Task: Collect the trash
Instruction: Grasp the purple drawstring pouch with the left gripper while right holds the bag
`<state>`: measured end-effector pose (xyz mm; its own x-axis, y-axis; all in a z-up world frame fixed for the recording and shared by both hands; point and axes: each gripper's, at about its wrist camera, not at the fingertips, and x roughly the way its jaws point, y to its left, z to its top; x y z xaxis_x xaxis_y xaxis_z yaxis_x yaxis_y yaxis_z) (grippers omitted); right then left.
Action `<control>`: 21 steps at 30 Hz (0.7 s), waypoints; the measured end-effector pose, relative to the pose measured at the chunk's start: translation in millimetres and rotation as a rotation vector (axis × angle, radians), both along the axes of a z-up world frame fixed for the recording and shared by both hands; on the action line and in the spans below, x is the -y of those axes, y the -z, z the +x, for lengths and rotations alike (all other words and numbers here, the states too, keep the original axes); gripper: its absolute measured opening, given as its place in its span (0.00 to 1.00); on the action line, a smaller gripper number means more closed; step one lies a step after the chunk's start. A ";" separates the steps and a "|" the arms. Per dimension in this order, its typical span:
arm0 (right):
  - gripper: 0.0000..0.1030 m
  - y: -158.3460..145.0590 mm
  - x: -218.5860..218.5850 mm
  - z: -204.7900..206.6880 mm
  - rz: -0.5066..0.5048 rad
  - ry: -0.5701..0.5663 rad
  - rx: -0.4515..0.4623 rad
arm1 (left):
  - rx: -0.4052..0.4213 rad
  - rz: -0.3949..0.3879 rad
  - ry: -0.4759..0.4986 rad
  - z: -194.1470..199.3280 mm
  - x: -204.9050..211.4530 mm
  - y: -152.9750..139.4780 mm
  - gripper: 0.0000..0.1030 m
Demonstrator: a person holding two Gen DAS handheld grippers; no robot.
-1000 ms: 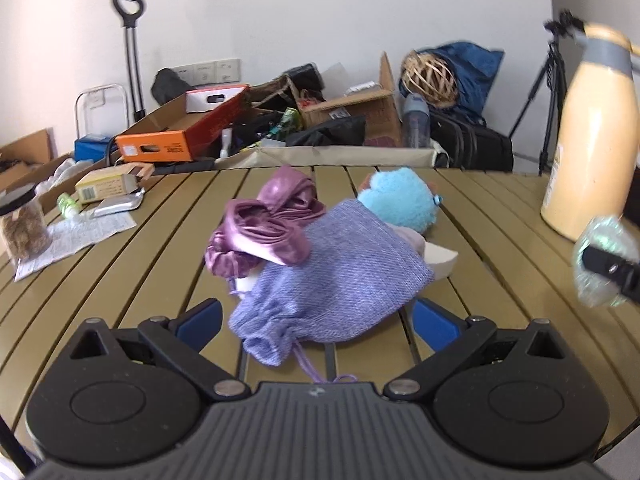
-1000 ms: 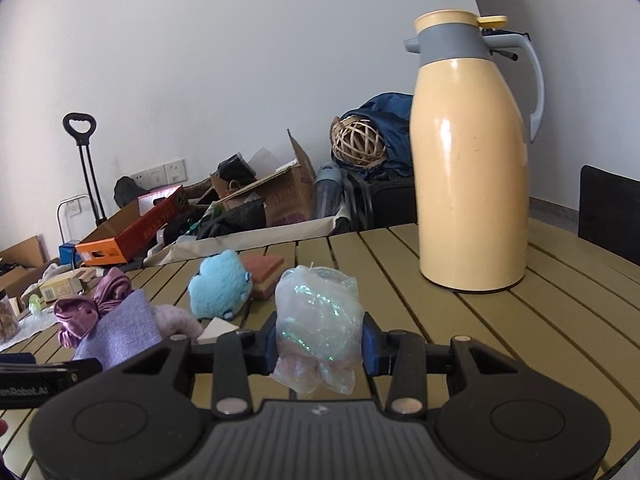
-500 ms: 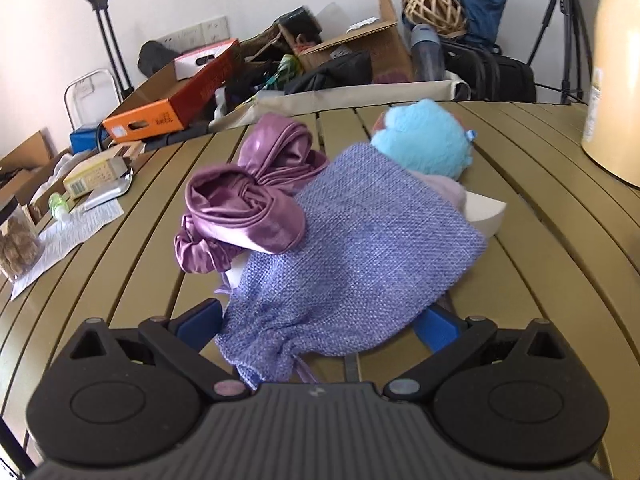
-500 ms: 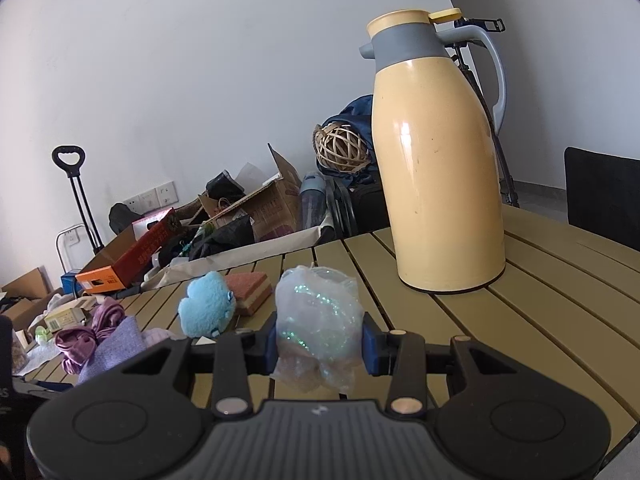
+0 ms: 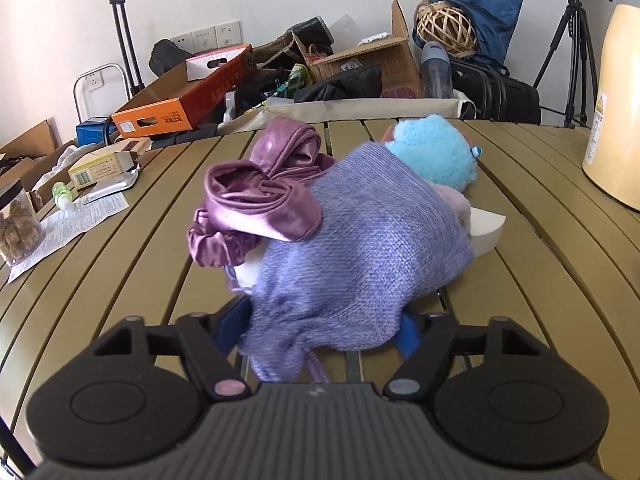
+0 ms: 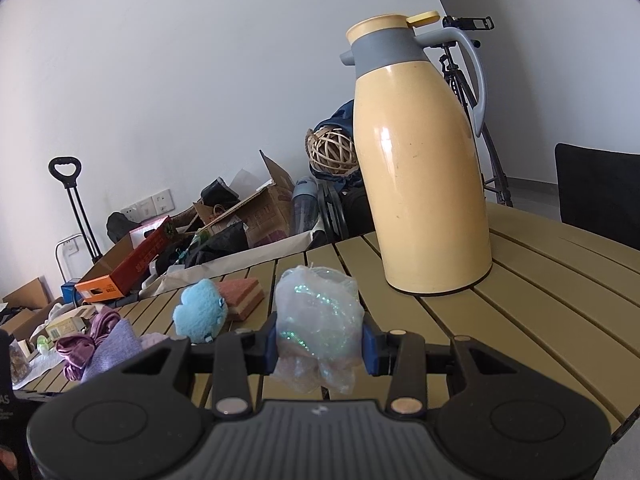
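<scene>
Two grippers are engaged at once. The left gripper [image 5: 324,330] has just been closing, and its blue pads are brought in against the gathered neck of the purple pouch [image 5: 360,248], which is pinched between them where it lies on the slatted table [image 5: 540,264]. That end is probably chosen because it is the narrowest part to grasp. Draped on the pouch is a shiny purple cloth [image 5: 256,200], with a blue plush toy [image 5: 432,152] just behind.

The right gripper [image 6: 319,342] is clenched partway on a crumpled plastic wrapper [image 6: 316,320], held clear of the table, seemingly kept ready for dropping into the pouch. A yellow jug [image 6: 420,176] is seen upright beyond it.
</scene>
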<state>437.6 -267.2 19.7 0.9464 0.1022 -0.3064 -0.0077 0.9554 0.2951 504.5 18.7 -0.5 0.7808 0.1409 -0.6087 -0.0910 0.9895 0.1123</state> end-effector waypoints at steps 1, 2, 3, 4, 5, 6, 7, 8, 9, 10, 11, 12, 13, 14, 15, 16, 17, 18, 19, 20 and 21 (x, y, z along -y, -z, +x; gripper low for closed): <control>0.37 -0.1 0.5 -0.5 0.001 0.000 0.000 | 0.005 0.002 0.001 -3.0 0.0 -0.7 0.61; 0.37 -0.1 1.1 -1.1 0.002 0.001 0.001 | 0.011 0.001 0.003 -5.8 -0.3 -1.5 0.56; 0.37 -0.2 1.4 -1.4 0.003 0.001 0.002 | 0.016 -0.002 0.006 -7.9 -0.7 -2.6 0.50; 0.37 -0.4 1.6 -1.6 0.004 0.000 0.003 | 0.021 -0.005 0.008 -10.8 -1.3 -3.5 0.49; 0.37 -0.8 2.0 -1.3 0.005 -0.001 0.004 | 0.027 -0.005 0.007 -13.8 -1.9 -4.3 0.45; 0.37 -0.7 2.3 -2.6 0.005 0.000 0.005 | 0.033 -0.001 0.007 -16.4 -2.1 -4.6 0.39; 0.37 -0.8 2.2 -3.7 0.005 0.000 0.006 | 0.038 0.005 0.013 -19.0 -2.1 -4.9 0.36; 0.37 -1.0 2.4 -4.3 0.005 0.000 0.008 | 0.042 0.008 0.015 -22.0 -1.5 -5.1 0.32; 0.37 -1.0 2.8 -5.3 0.006 0.000 0.009 | 0.047 0.005 0.012 -25.4 -1.7 -5.8 0.30; 0.37 -1.0 3.0 -6.1 0.005 -0.001 0.011 | 0.055 -0.001 0.012 -29.1 -1.7 -7.1 0.28; 0.37 -1.0 3.3 -7.2 0.004 -0.001 0.012 | 0.065 -0.009 0.013 -33.1 -1.8 -9.2 0.27; 0.37 -1.1 3.4 -8.5 0.002 -0.001 0.014 | 0.077 -0.015 0.013 -37.5 -1.7 -11.5 0.26; 0.37 -1.1 3.2 -10.2 -0.001 -0.001 0.015 | 0.091 -0.016 0.015 -42.3 -0.7 -14.2 0.26; 0.37 -1.5 2.7 -11.9 -0.004 -0.002 0.016 | 0.106 -0.014 0.017 -47.7 -0.1 -16.6 0.26; 0.37 -1.7 2.5 -13.7 -0.006 -0.005 0.016 | 0.120 -0.011 0.020 -52.9 1.2 -19.1 0.26; 0.37 -1.9 2.1 -16.1 -0.009 -0.010 0.016 | 0.132 -0.008 0.024 -58.1 2.5 -21.4 0.25; 0.37 -2.4 2.2 -18.0 -0.011 -0.016 0.015 | 0.143 -0.007 0.029 -64.0 3.8 -23.5 0.25; 0.37 -2.9 2.1 -20.6 -0.014 -0.022 0.014 | 0.152 -0.005 0.033 -69.8 5.2 -25.3 0.25; 0.37 -3.3 2.0 -23.8 -0.016 -0.026 0.014 | 0.160 -0.001 0.034 -74.9 6.6 -27.2 0.25; 0.37 -4.1 2.1 -27.4 -0.018 -0.029 0.015 | 0.167 0.000 0.036 -80.7 7.8 -29.0 0.25; 0.37 -4.9 2.2 -31.1 -0.020 -0.030 0.018 | 0.174 -0.003 0.040 -87.1 9.0 -30.7 0.25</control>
<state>406.5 -269.5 24.6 0.9484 0.1246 -0.2916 -0.0414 0.9604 0.2756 417.4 9.7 30.2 0.8794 0.1064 -0.4640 -0.0697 0.9930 0.0955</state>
